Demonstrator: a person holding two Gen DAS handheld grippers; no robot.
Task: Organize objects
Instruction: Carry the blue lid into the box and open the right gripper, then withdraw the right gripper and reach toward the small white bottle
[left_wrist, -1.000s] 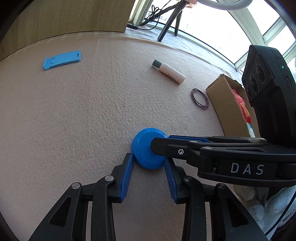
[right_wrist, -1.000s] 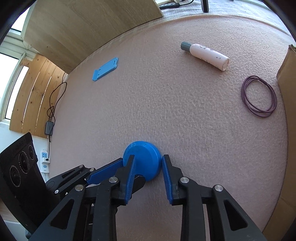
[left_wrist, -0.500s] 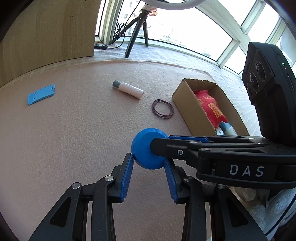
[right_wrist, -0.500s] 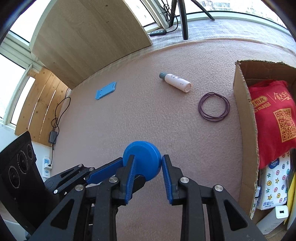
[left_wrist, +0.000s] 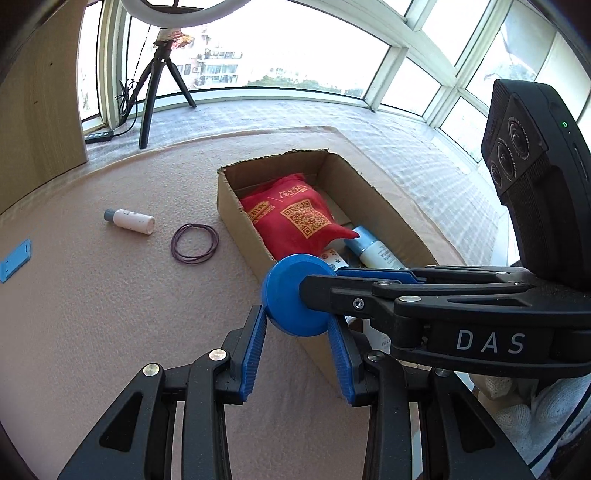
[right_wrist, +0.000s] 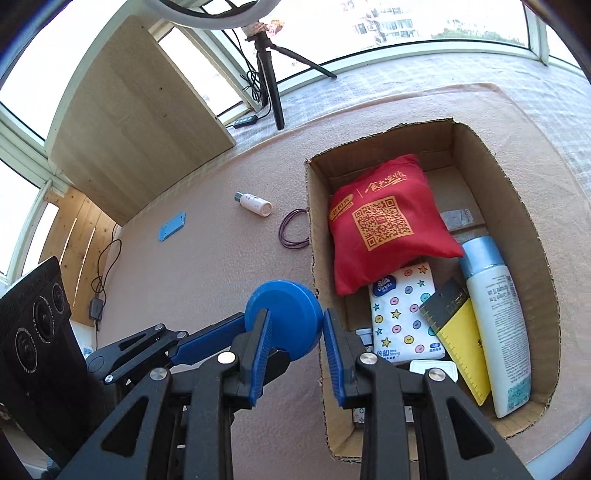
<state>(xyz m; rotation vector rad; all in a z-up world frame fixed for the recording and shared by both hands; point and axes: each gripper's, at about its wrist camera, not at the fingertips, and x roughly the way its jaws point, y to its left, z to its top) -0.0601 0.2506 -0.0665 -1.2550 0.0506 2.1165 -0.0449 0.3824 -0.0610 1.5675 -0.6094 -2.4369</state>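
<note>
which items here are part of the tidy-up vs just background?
In play:
blue disc, gripped by both the left gripper and right gripper
cardboard box
white bottle
purple bands
blue flat piece

Background:
tripod
wooden panel

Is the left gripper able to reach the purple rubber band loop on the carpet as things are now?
Probably not yet. The left gripper and right gripper both pinch the blue round disc beside the brown cardboard box. The carpet toward the purple rubber band loop looks free.
</note>
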